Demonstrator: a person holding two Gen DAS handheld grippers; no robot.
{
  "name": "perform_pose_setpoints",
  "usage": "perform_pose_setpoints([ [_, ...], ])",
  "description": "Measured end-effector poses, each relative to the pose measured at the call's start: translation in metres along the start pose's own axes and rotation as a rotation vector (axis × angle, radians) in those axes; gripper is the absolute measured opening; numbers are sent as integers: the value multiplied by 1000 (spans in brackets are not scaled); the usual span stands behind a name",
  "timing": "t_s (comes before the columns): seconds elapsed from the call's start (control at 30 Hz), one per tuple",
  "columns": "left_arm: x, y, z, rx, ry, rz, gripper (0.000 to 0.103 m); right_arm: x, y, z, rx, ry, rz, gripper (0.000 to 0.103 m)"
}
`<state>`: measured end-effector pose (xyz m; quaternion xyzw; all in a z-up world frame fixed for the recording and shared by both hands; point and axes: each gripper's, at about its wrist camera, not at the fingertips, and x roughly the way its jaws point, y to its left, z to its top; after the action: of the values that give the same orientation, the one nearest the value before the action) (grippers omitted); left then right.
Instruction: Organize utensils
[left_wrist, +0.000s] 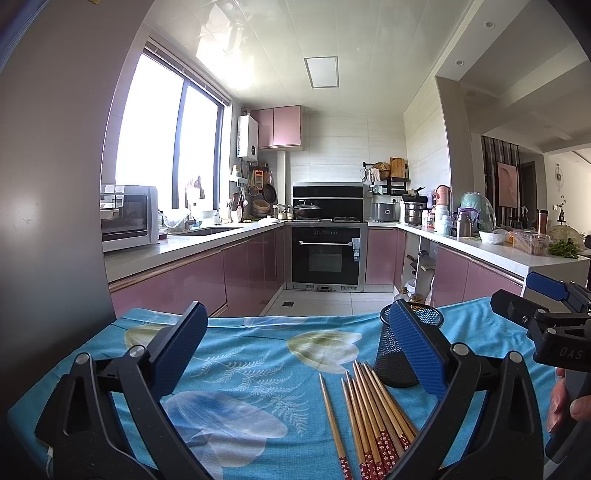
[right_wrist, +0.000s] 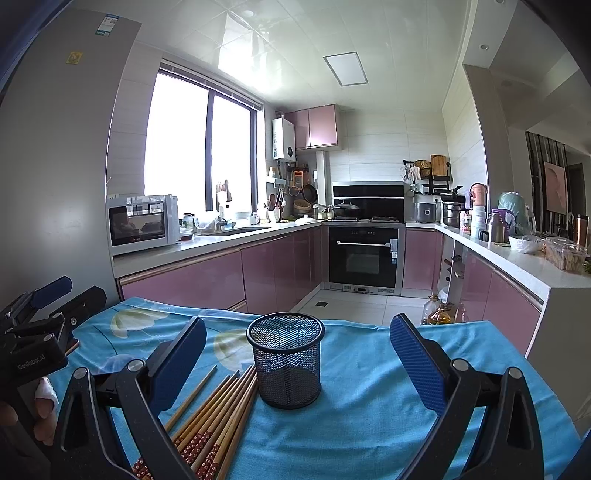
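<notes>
Both sets of jaws spread wide, nothing held: left gripper (left_wrist: 295, 354), right gripper (right_wrist: 297, 360). Chopsticks (left_wrist: 369, 417) lie fanned on the blue floral cloth (right_wrist: 369, 424), tips seemingly touching the mesh holder (right_wrist: 285, 360), though my angle is poor. Risk: that light holder tips if nudged, and thin sticks roll on soft fabric. Counter draped; pink-cabinet kitchen (right_wrist: 421, 258) behind.

Wooden chopsticks (right_wrist: 218, 413) with red flowered ends lie in a loose bundle on the table, one slightly apart, tips just beside an upright, empty black mesh cup (right_wrist: 285, 360).
</notes>
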<state>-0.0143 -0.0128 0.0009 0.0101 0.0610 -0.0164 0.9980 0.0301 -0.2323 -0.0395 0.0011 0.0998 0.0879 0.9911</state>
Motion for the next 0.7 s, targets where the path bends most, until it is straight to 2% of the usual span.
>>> perform_pose_setpoints([
  [0.7,0,-2,1,2,6,-4,97,0,-2,0,4,3,1,96],
])
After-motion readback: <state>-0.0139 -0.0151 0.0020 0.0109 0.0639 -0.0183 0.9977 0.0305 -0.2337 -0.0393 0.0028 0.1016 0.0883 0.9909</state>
